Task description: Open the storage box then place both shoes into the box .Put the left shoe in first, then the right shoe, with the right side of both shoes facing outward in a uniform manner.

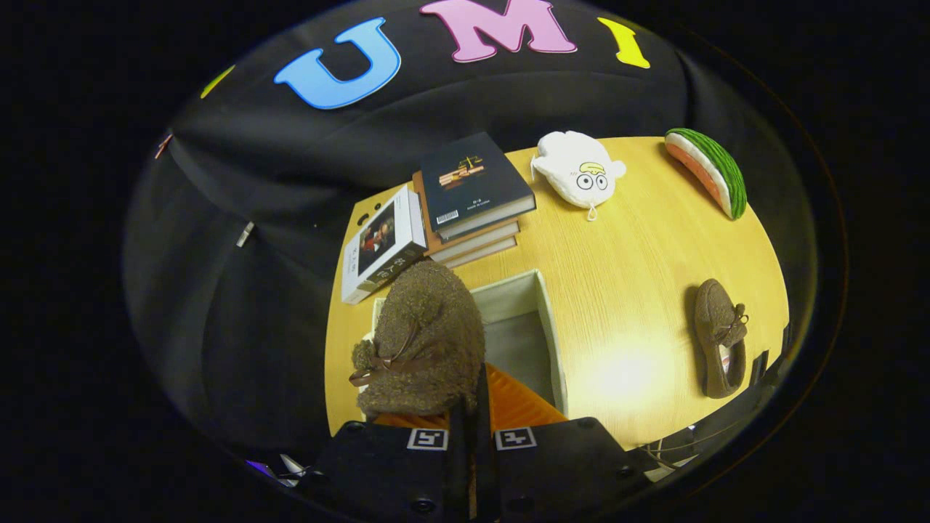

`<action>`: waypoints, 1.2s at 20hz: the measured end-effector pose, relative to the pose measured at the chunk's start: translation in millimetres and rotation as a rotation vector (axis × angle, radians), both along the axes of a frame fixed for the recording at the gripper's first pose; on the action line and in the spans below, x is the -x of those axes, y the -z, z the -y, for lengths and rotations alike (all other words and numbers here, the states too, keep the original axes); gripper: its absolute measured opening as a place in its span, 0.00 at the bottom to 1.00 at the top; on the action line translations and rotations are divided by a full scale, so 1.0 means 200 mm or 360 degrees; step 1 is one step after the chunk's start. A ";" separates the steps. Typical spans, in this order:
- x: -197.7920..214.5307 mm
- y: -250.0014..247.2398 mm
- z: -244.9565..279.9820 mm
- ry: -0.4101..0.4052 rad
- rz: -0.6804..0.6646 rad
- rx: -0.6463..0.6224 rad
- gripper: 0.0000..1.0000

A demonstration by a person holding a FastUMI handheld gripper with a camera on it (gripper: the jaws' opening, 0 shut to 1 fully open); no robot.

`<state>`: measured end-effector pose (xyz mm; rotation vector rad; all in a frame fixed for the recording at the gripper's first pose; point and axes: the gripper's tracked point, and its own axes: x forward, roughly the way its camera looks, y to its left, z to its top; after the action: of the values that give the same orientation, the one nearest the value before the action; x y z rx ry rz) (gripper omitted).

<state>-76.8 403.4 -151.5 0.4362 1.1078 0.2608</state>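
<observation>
- Gripping fuzzy brown bow-trimmed slipper (425,330), apparently by its rim, in clenched gripper (474,407), above open white rectangular storage box (541,319).
- Matching second brown slipper (719,338) lying well apart on yellow wooden table (639,254).

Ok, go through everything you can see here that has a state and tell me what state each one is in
Gripper: fingers nearly together, pinching the held shoe's edge.
Held shoe: lifted, hanging over the storage box.
Storage box: open, nothing visible in the part that shows.
Second shoe: on the table, sole down, apart from the box.
Books: closed, three stacked, one alongside.
Plush toy: lying flat.
Watermelon slice toy: lying near the table's far corner.
</observation>
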 end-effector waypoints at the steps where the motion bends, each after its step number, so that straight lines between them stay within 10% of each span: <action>1: 0.01 0.04 -0.03 -0.0011 -0.0020 0.0016 0.09; 18: 0.07 0.31 -0.32 -0.0040 -0.0075 0.0147 0.09; 24: 0.11 0.28 -0.41 -0.0121 -0.0104 -0.0017 0.31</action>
<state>-98.3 484.5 -206.6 0.4149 1.1889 0.3208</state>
